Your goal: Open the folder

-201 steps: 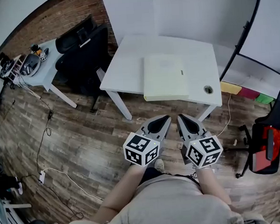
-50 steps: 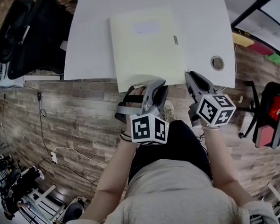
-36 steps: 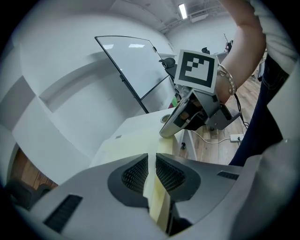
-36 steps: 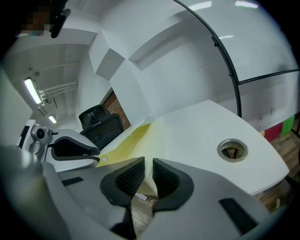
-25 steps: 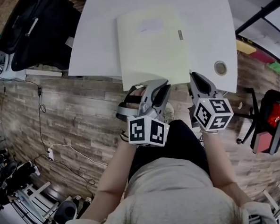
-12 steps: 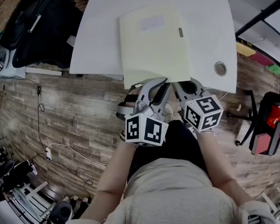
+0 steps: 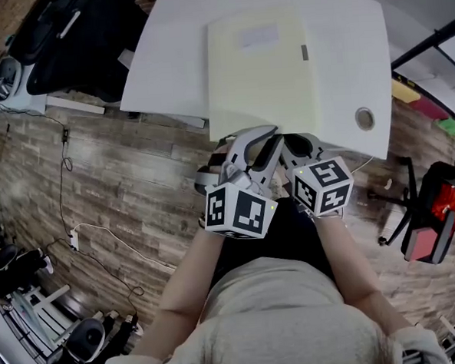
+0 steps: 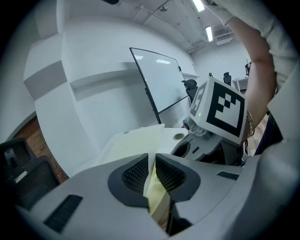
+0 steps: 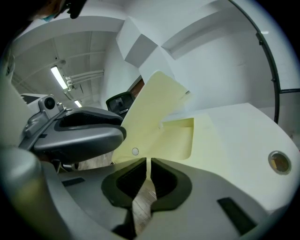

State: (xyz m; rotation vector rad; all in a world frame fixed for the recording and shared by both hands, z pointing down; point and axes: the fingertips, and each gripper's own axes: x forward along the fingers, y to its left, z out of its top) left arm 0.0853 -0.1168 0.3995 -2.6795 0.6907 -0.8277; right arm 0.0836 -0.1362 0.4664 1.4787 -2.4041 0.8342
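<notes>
Barely begun: the left gripper (image 8: 151, 161) clamped the folder (image 7: 259, 68) by its near edge. The right gripper (image 9: 149, 164) pinched its cover (image 9: 150, 117), raised partway (pocket (image 9: 180, 138) showing). Swinging it fully open remained.

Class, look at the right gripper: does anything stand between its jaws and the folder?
Nothing visible does. The right gripper has its jaw tips at the near edge of the folder. The left gripper, clamped on that same edge, is beside it, not in between.
</notes>
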